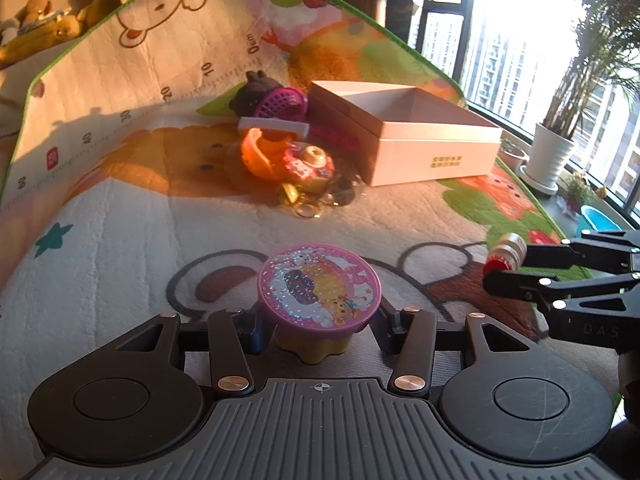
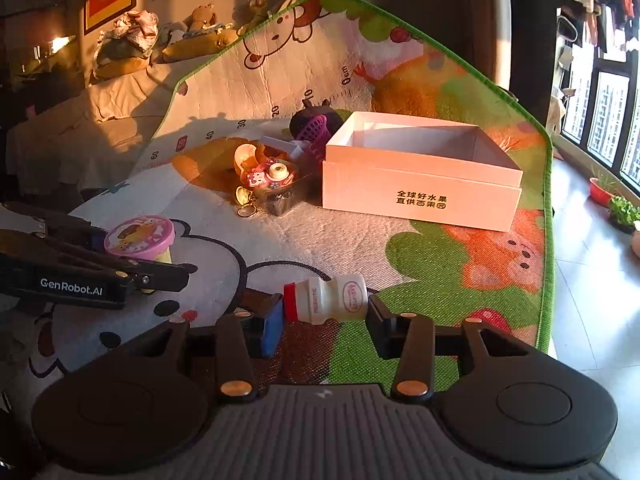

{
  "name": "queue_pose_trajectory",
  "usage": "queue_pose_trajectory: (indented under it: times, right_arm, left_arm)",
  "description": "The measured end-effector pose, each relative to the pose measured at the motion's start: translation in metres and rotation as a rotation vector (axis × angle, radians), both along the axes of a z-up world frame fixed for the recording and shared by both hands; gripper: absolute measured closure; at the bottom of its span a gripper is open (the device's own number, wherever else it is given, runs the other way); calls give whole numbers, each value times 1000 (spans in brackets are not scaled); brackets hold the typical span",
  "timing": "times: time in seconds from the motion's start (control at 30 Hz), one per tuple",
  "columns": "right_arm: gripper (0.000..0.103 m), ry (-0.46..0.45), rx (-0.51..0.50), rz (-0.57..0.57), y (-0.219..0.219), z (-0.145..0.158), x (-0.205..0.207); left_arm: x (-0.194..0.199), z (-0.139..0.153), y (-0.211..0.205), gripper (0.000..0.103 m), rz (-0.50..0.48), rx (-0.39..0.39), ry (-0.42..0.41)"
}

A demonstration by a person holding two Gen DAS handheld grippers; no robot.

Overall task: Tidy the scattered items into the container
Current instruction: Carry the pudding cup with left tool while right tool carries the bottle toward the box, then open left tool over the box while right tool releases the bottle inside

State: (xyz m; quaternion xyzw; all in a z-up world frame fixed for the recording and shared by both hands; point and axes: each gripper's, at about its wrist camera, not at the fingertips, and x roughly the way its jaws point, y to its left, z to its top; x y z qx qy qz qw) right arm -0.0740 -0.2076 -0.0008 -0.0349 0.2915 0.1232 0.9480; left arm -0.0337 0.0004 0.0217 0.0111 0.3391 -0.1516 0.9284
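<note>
Nearest, the left gripper (image 1: 316,320) has its fingers clamped on the yellow base of the pink-lidded toy pot (image 1: 319,285), and the right gripper (image 2: 325,316) pinches the little drink bottle (image 2: 326,299) endwise. Carry both level over the play mat (image 2: 280,236); the white box (image 2: 420,184) sits open beyond, beside the remaining toy heap (image 2: 268,176).

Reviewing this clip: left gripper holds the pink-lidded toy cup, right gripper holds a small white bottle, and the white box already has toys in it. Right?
Not quite. In the right wrist view the white box shows no toys inside; the toy pile still lies beside it on the mat. The rest stands.
</note>
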Motion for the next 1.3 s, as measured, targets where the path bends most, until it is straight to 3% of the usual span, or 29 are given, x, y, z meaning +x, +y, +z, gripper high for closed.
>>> queue_pose_trajectory:
  times: [0.27,0.63,0.8,1.03,1.17,1.3]
  right_arm:
    - [60,-32,5,-24,-33,8,-15]
    - [59,67,34,-34,-71,3,16]
    - [60,69,68,-63,-91,27,55]
    - [60,-61,45,-62,-95,74,144]
    - [60,-42,99,-93,-101,81,220]
    - [51,-17,123,-169,-107,72,272]
  left_arm:
    - [-18,15,-42,50,-105,31,-26]
    - [12,20,-102,50,-272,33,-11]
    - [40,30,-108,50,-313,7,-22]
    - [111,74,-108,50,-318,-29,-136]
    - [171,83,-116,50,-304,-1,-207]
    - [235,75,-123,49,-287,-11,-231]
